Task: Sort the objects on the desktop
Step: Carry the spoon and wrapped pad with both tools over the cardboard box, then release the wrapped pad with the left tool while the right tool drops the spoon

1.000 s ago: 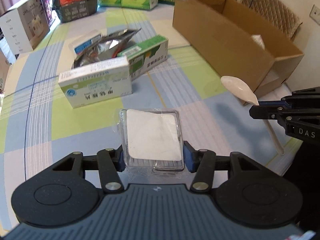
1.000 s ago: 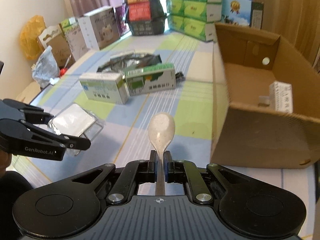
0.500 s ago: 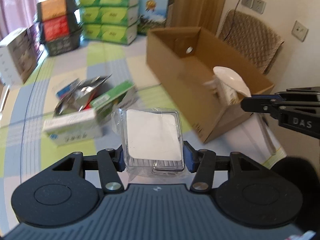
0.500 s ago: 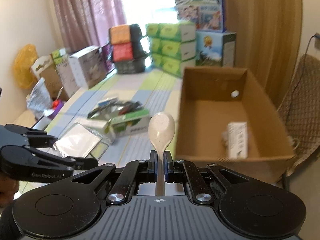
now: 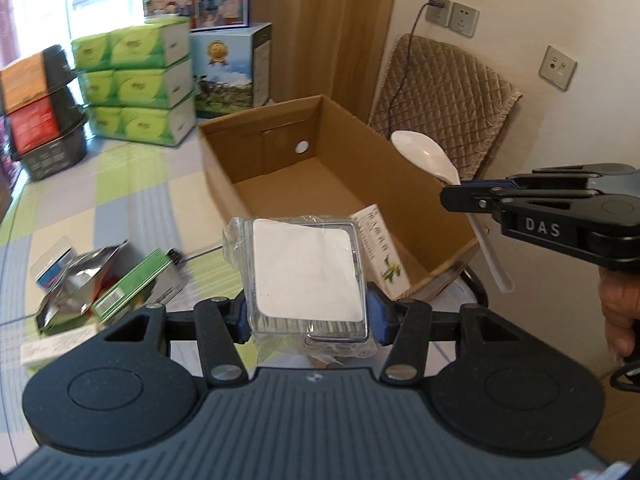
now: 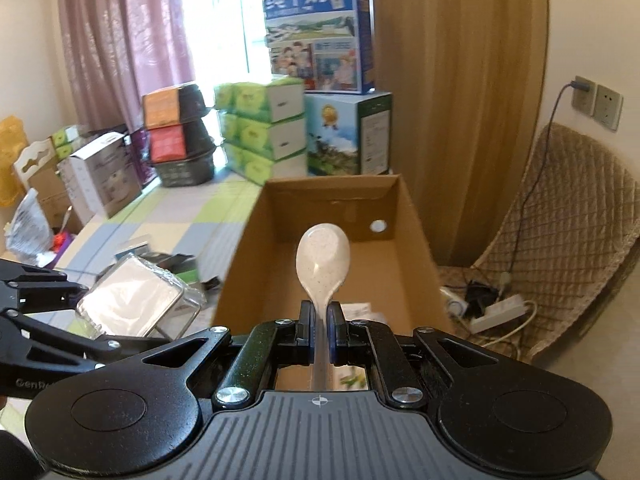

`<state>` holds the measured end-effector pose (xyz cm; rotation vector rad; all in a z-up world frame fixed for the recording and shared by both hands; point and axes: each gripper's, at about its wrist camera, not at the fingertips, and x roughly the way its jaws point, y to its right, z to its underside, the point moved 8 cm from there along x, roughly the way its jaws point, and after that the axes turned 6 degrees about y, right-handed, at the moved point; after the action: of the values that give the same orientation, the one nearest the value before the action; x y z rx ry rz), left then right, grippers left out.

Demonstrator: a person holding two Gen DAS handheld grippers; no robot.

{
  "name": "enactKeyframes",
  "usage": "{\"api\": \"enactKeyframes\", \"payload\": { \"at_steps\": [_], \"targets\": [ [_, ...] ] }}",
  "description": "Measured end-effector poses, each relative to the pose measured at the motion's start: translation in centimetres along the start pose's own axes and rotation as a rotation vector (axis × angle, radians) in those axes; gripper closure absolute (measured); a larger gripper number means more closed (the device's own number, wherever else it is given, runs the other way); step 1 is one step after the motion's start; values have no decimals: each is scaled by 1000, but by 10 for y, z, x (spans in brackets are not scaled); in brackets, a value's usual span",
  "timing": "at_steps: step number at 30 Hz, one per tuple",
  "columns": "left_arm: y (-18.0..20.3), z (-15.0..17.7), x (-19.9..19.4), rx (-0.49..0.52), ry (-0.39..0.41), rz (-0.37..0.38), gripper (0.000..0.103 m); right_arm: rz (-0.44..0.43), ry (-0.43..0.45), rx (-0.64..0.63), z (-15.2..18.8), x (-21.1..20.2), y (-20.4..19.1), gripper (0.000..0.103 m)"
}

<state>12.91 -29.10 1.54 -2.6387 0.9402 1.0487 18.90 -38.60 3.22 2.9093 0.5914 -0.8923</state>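
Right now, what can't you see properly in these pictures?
- Small white box in the cardboard box: the clear plastic case hides part in the left view, the right gripper most in the right.
- Its print: too small.
- Spoon handle end: hidden under that gripper.
- Table packets: blurred.

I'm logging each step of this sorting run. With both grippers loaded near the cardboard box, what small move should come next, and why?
Probably ease the right gripper forward and down: its spoon already points into the open cardboard box, where one packet lies.
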Motion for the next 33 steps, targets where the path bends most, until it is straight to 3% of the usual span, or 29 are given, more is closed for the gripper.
{"api": "enactKeyframes", "payload": {
  "at_steps": [20,33],
  "targets": [
    [19,-19,70,5,-65,23,54,-5,-37,24,-8,50,36,100],
    [9,-22,69,-6,-38,7,56,1,-55,28,-5,63,41,100]
  ]
}}
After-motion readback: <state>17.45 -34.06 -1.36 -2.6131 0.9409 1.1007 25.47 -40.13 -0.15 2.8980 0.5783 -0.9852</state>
